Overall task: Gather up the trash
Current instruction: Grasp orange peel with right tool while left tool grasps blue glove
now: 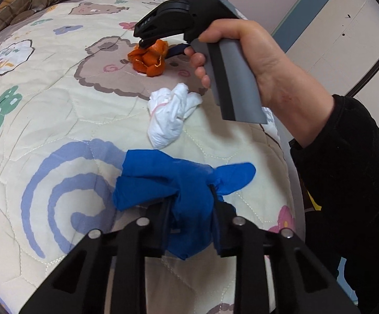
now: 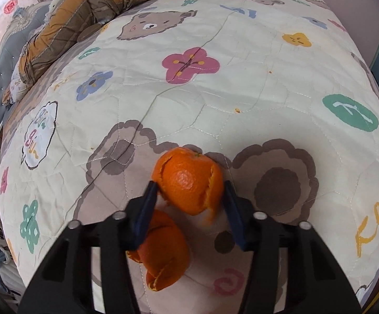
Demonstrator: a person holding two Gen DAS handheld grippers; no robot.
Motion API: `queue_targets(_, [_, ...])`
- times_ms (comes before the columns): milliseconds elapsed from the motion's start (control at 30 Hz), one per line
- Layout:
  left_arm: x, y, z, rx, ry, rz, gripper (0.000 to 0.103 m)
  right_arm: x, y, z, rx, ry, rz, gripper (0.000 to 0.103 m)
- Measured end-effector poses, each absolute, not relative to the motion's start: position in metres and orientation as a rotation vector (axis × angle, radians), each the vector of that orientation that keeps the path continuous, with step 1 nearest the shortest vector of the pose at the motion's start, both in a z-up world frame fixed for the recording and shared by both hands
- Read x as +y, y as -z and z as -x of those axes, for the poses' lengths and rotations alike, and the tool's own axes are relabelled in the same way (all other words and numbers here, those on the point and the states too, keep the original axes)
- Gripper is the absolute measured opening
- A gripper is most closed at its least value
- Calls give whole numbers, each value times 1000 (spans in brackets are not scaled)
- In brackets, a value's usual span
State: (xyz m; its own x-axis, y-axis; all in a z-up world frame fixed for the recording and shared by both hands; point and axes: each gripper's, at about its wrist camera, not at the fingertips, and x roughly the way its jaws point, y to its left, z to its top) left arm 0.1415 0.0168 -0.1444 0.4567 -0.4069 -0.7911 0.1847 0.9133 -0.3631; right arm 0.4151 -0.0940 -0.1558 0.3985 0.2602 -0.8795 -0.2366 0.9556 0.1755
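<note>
On the quilted bed [image 1: 45, 120]: left tool [image 1: 189, 217] is clamping blue glove [image 1: 163, 180] at 6 o'clock; right tool [image 2: 189, 196] is pinching orange peel [image 2: 189, 180], centre. Risks: brittle peel tearing, glove slipping. White tissue [image 1: 170, 115] is lying loose between.

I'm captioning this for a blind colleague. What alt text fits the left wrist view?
The left gripper pinches a blue disposable glove on a cartoon-print quilt. Beyond it lies a crumpled white tissue, and farther off the hand-held right gripper closes on orange peel.
</note>
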Motion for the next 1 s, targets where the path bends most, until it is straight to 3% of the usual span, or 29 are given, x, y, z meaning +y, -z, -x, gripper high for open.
queue_targets(133, [14, 138, -135, 1024, 407, 243, 16, -96, 152, -414, 1104, -327, -41, 21])
queue_targets(300, [13, 128, -126, 1011, 426, 242, 15, -103, 141, -409, 1088, -344, -52, 11])
queue_targets(1000, [19, 106, -110, 980, 409, 242, 14, -155, 87, -362, 1007, -361, -105, 9])
